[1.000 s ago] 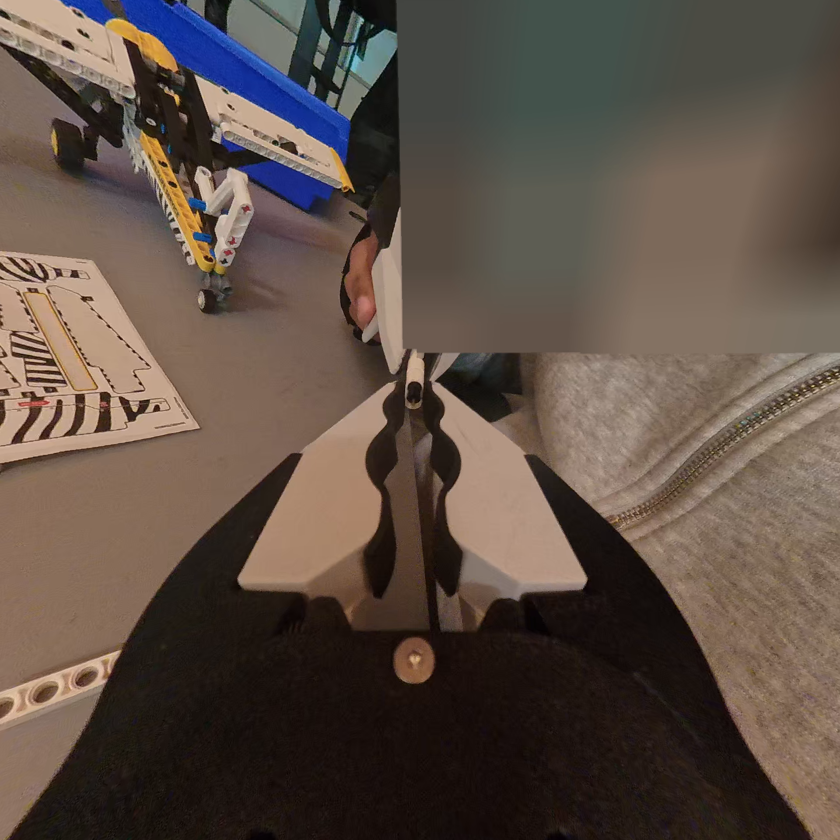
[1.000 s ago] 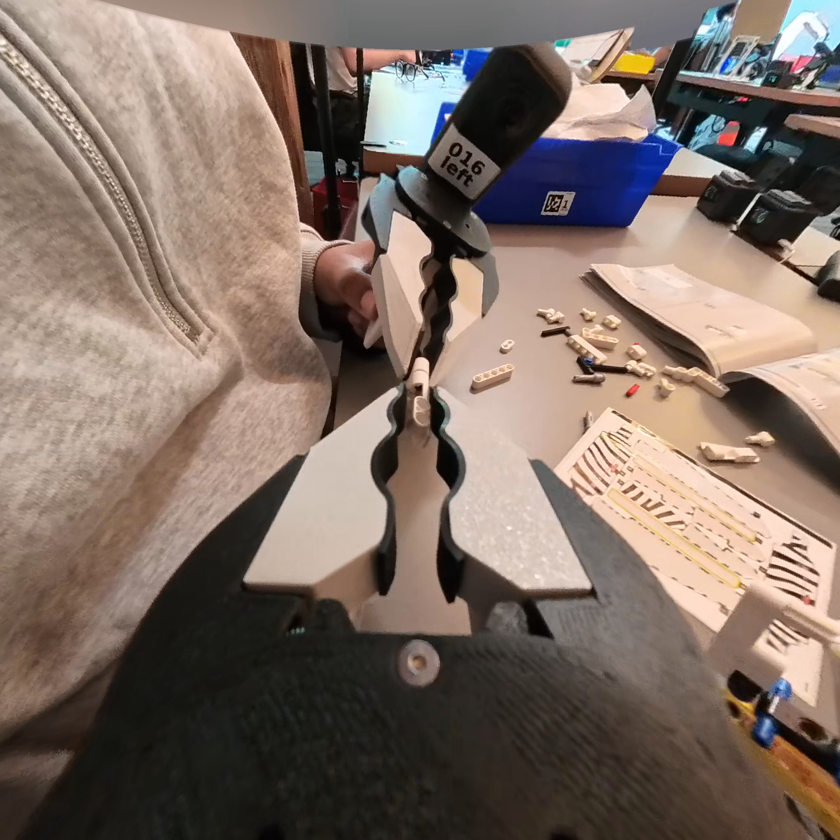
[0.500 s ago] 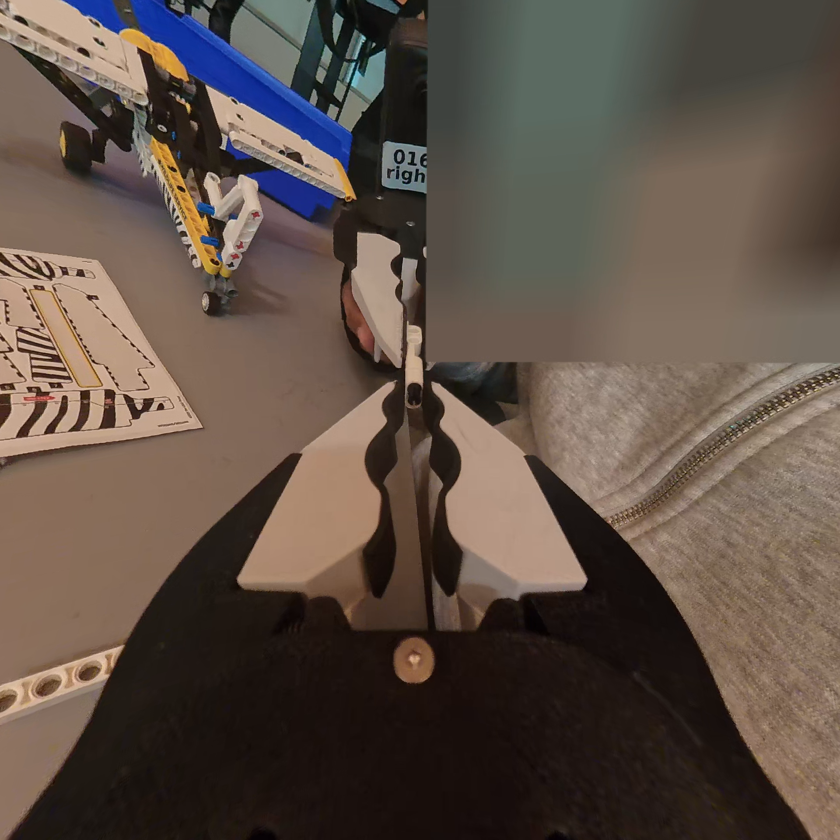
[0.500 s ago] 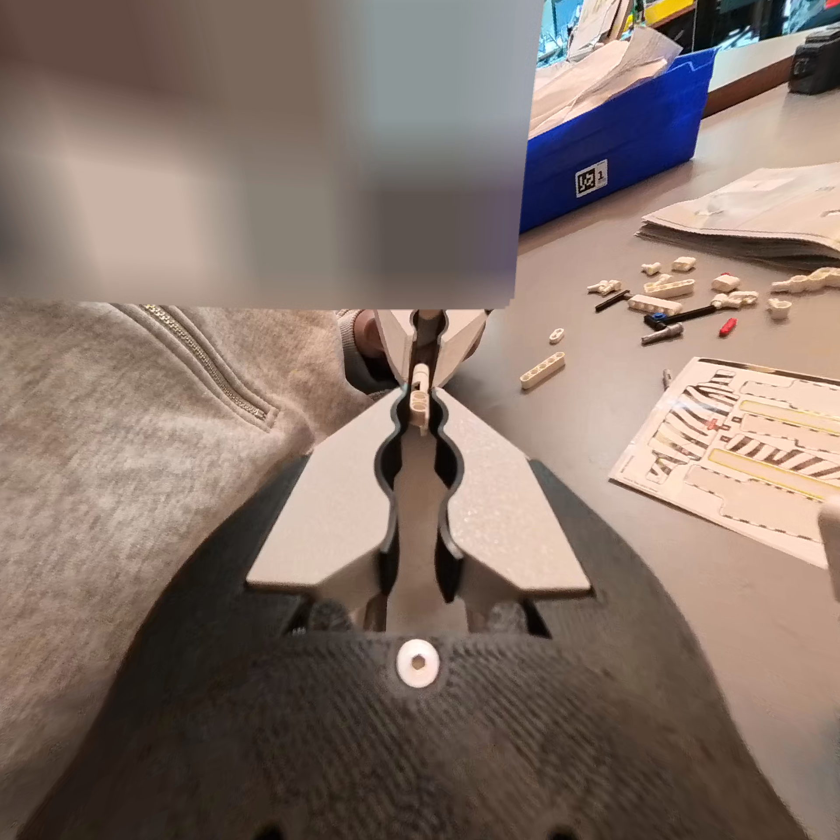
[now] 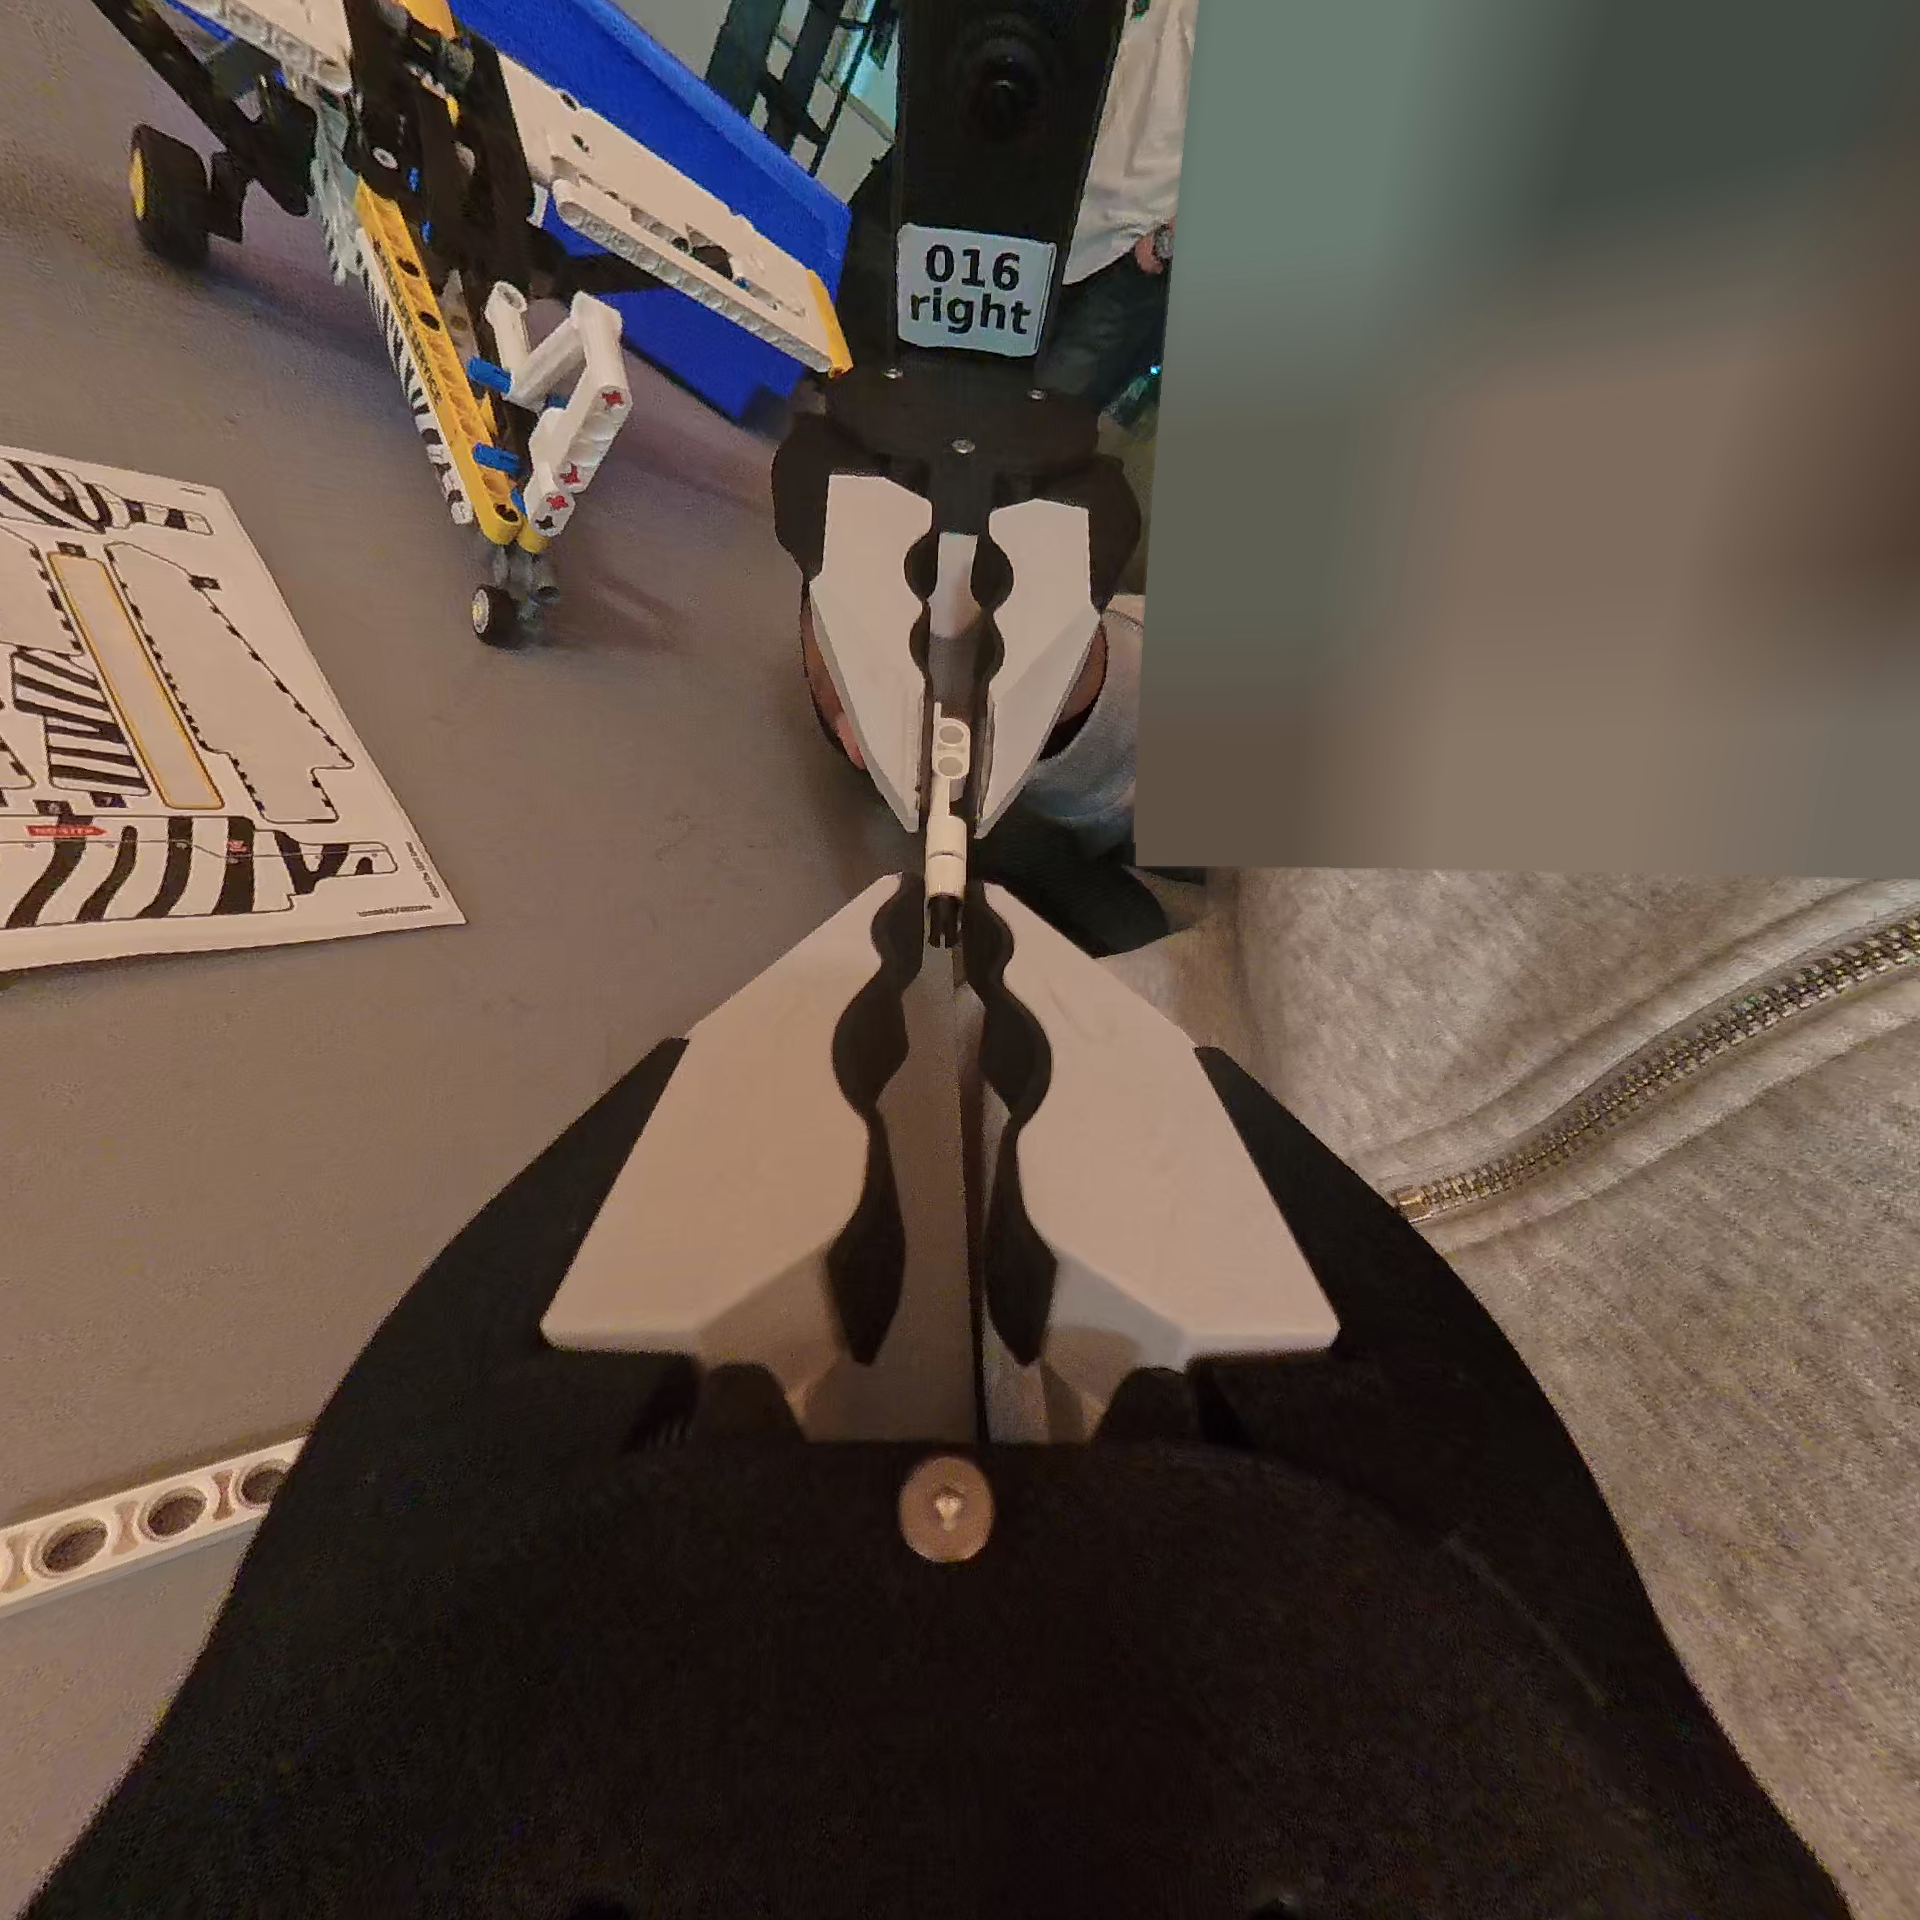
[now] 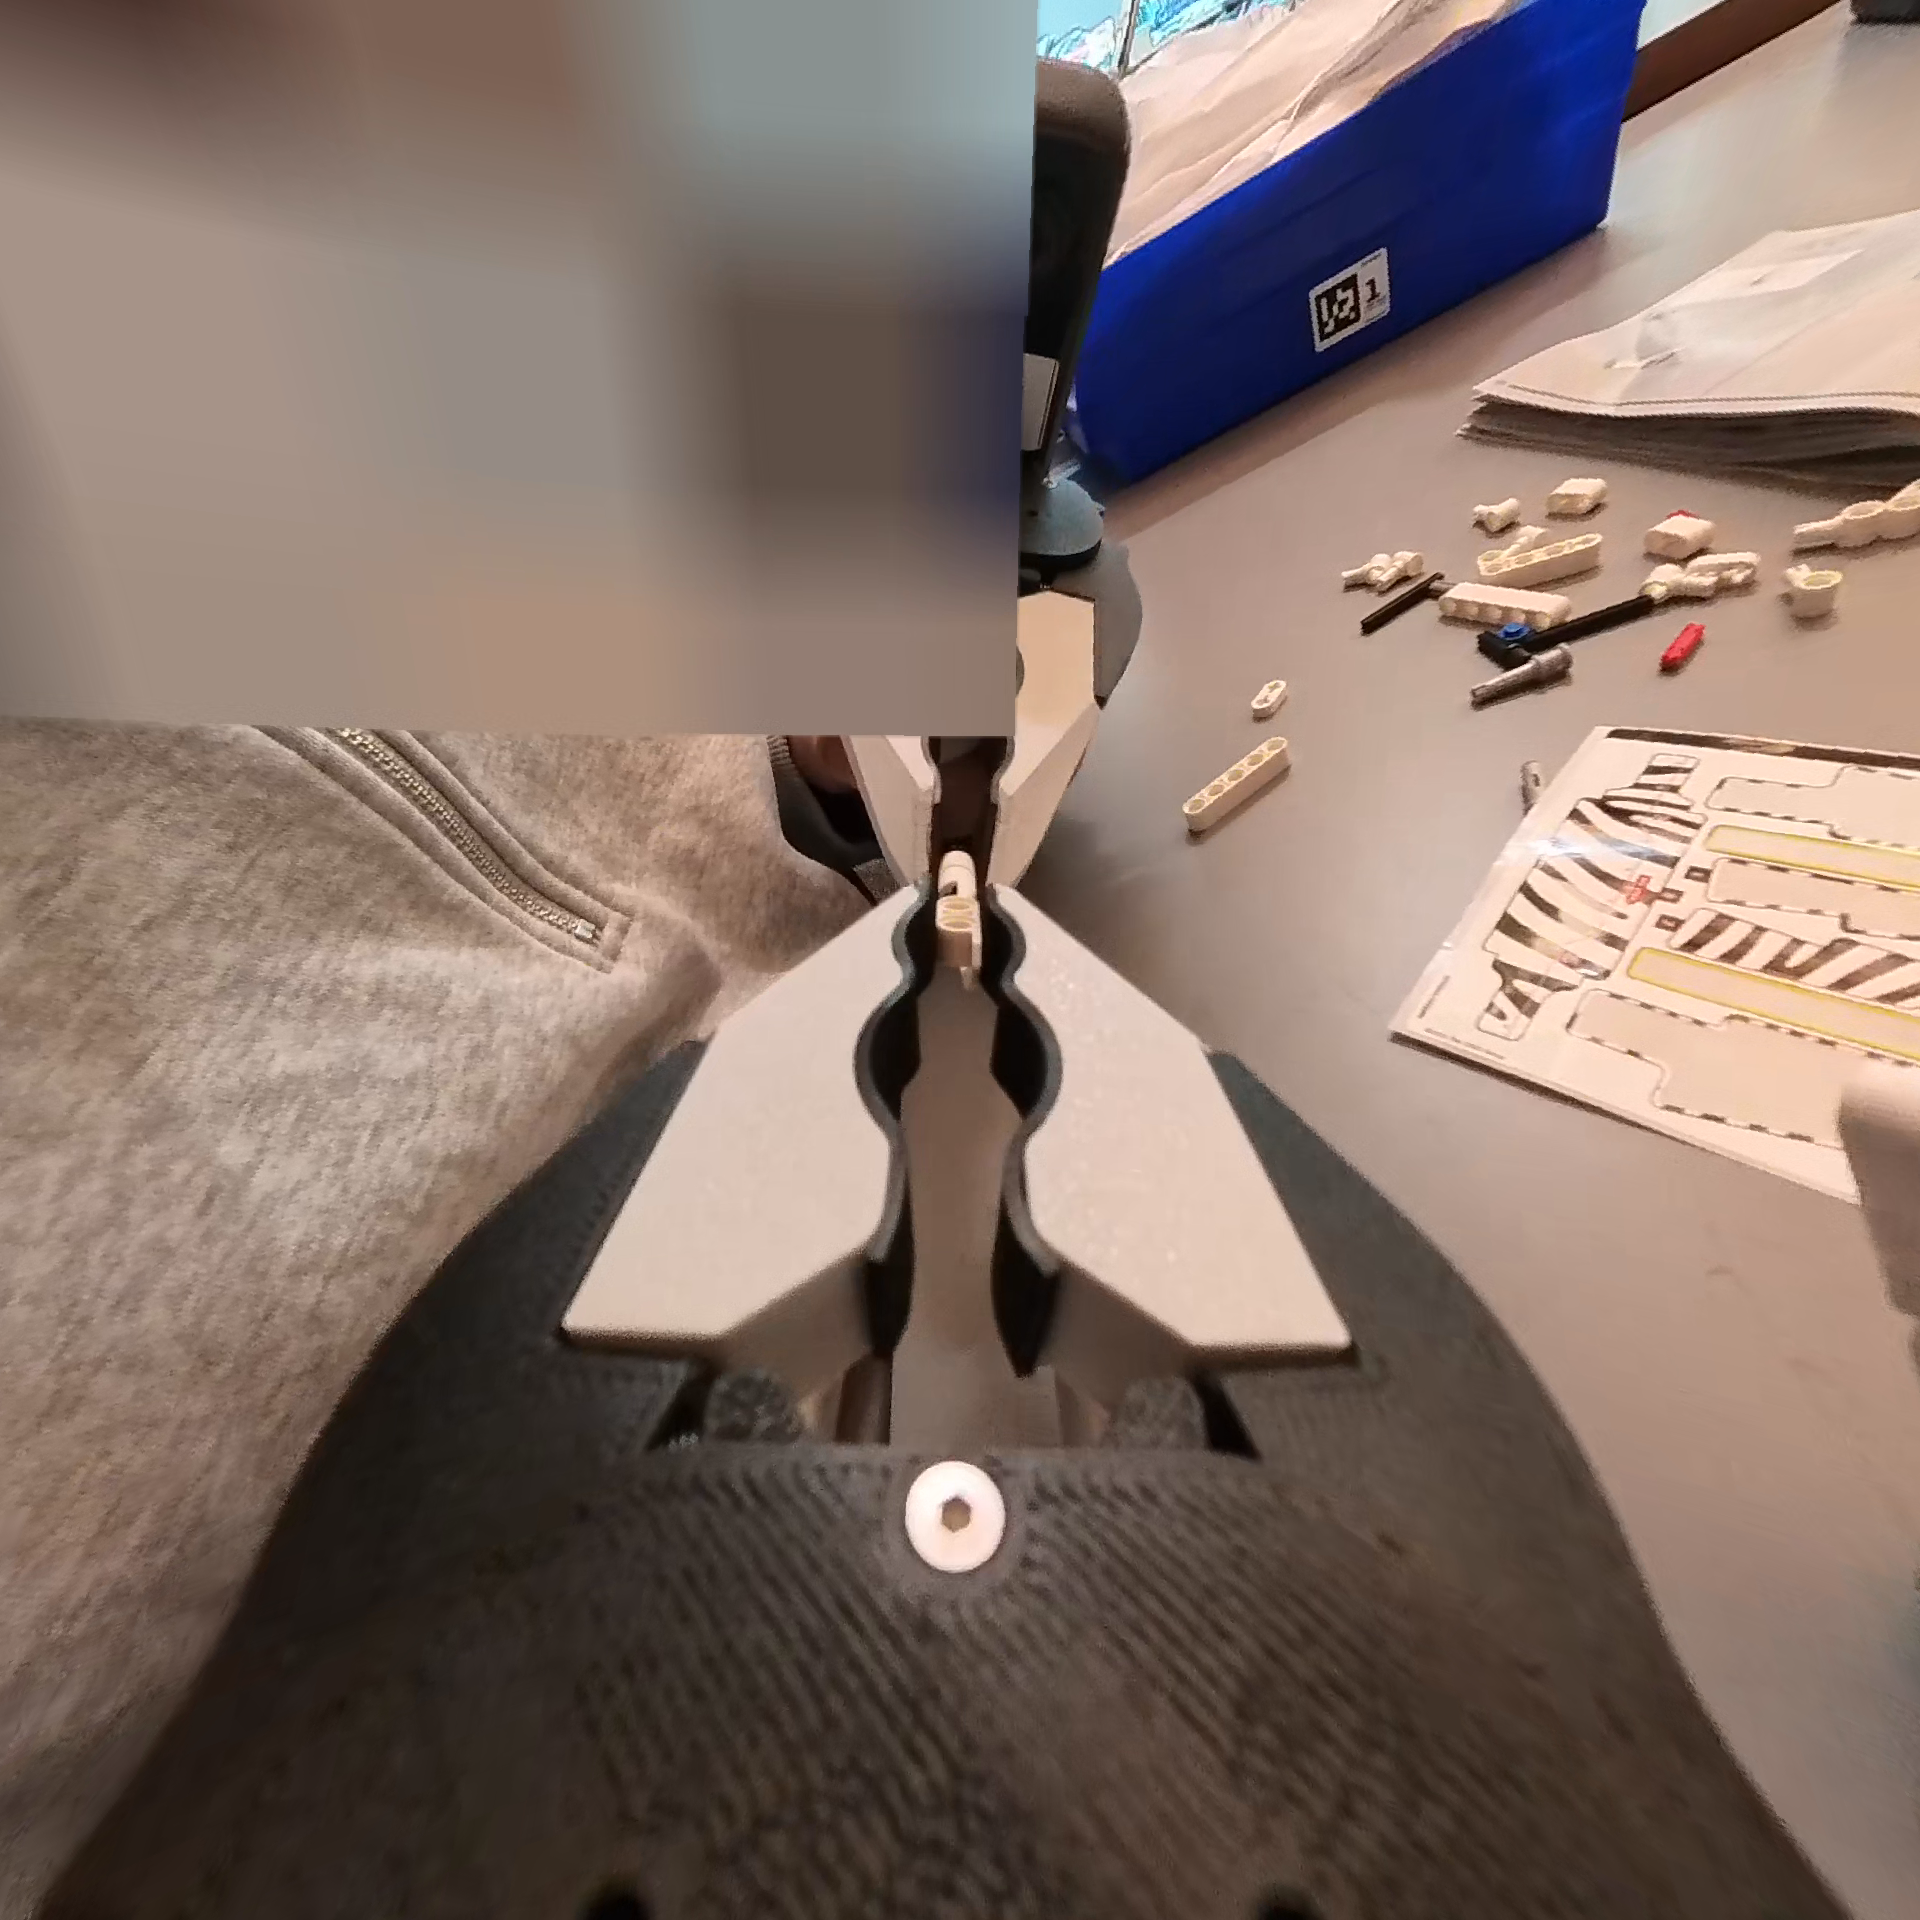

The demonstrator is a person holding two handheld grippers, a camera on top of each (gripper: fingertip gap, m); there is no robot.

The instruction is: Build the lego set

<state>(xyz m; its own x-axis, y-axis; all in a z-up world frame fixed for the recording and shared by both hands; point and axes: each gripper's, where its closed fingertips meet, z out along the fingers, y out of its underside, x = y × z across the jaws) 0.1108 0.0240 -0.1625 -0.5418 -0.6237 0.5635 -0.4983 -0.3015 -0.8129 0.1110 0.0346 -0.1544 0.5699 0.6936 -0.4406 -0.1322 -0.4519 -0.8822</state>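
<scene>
Since the earlier frame, my right gripper [image 5: 948,790] has drawn back from my left gripper [image 5: 943,914], exposing more of the part between them. Right jaws grip a small white connector [image 5: 950,750]; left jaws pinch a black pin [image 5: 941,918] joined to it. Both hover above the grey table [image 5: 312,1143], near the sticker sheet [image 5: 156,727].

Left gripper [image 5: 943,914] at frame centre, jaws pinched nearly together on a small piece. Right gripper [image 5: 948,800] points back at it from above, tip to tip, jaws likewise pinched close, a hand [image 5: 831,707] behind it.
</scene>
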